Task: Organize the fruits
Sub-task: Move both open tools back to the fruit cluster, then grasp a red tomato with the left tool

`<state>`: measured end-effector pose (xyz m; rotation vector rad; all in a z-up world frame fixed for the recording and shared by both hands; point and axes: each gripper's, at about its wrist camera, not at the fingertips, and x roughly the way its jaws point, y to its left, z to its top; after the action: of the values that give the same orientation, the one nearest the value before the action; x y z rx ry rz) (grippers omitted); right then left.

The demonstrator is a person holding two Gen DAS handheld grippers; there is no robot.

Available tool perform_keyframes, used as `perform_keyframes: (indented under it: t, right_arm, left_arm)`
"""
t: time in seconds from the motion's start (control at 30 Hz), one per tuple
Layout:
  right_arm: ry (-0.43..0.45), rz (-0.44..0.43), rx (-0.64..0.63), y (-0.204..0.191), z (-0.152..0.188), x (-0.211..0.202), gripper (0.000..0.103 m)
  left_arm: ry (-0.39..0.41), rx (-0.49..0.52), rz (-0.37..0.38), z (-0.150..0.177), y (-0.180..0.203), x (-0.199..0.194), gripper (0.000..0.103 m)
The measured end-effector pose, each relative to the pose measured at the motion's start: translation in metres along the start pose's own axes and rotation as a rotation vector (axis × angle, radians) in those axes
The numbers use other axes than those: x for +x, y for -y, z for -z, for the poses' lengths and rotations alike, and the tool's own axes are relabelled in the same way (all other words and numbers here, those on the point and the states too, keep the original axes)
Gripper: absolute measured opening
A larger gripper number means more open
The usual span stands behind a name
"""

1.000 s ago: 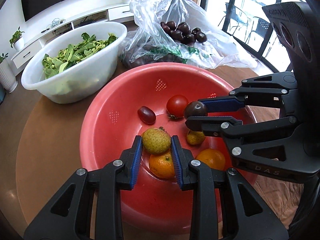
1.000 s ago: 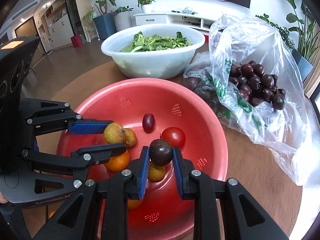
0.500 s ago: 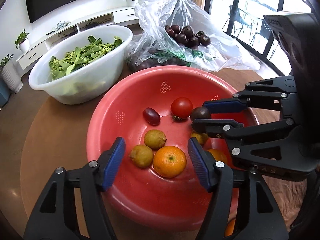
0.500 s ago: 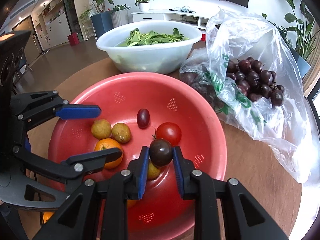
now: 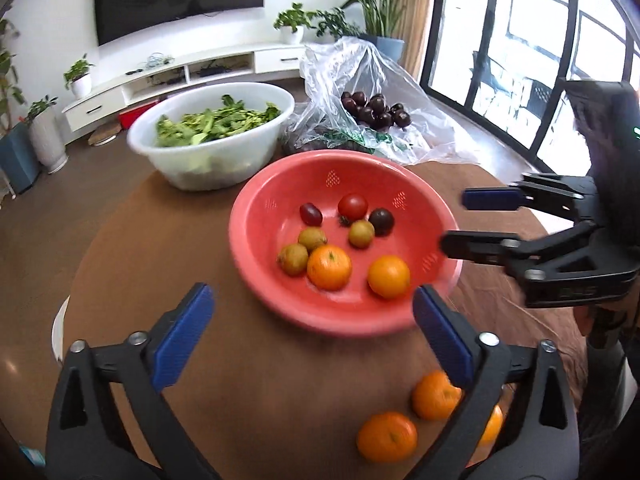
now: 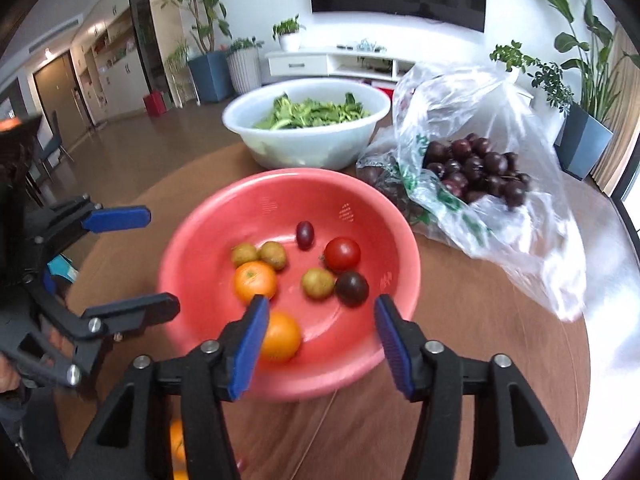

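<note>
Tongs both empty; left gripper (image 5: 312,336) jaws have just been opening to fully spread, nothing between them; right gripper (image 6: 318,344) jaws have just been opening to about half, dark plum (image 6: 352,289) lying free in the round red plastic basin (image 6: 200,240) beside the red tomato (image 6: 342,255); next pick likely the loose orange tangerines (image 5: 387,437) waiting on the brown round table (image 5: 140,240) near the left gripper; approaching from above, centring one fruit before closing; white bowl of greens (image 5: 208,152) and clear plastic bag of plums (image 6: 480,172) sitting behind the basin, not obstructing; tangerines crowding each other, risking a nudge.
</note>
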<state>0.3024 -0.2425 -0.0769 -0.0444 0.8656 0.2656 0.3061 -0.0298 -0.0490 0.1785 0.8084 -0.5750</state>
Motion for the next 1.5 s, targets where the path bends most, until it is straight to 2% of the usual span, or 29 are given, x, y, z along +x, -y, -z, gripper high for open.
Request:
perform_keyframes:
  t: [0.1,0.27,0.5,0.83,0.87,0.93,1.07,1.3,1.5]
  right_arm:
    - [0.034,-0.019,-0.007,-0.010,0.027,-0.029,0.069]
    - [0.031,-0.060,0.029,-0.024,0.073,-0.052,0.069]
    - [0.004,-0.091,0.076,-0.041,0.119,-0.061,0.069]
    - [-0.018,-0.101,0.133,-0.047,0.144,-0.064,0.069]
    - [-0.017,-0.102,0.136,-0.047,0.145,-0.065,0.069]
    - [-0.019,-0.104,0.141,-0.048,0.147,-0.065,0.068]
    - [-0.020,-0.107,0.149,-0.047,0.148,-0.065,0.068]
    - [-0.024,-0.111,0.151,-0.048,0.149,-0.065,0.066]
    - [-0.028,-0.111,0.156,-0.049,0.151,-0.062,0.065]
  left_arm:
    - [0.018,-0.038,0.015,0.027,0.005,-0.024,0.103]
    - [0.017,-0.040,0.023,0.067,0.024,-0.050,0.103]
    - [-0.128,0.101,0.080,0.119,0.060,-0.043,0.103]
    - [-0.198,0.270,0.138,0.134,0.086,-0.028,0.101]
    - [-0.206,0.286,0.144,0.134,0.089,-0.024,0.099]
    - [-0.227,0.308,0.164,0.135,0.094,-0.018,0.087]
    - [-0.238,0.321,0.186,0.134,0.098,-0.013,0.072]
    - [-0.247,0.323,0.191,0.128,0.096,-0.004,0.039]
    - [-0.238,0.318,0.199,0.126,0.094,-0.003,0.030]
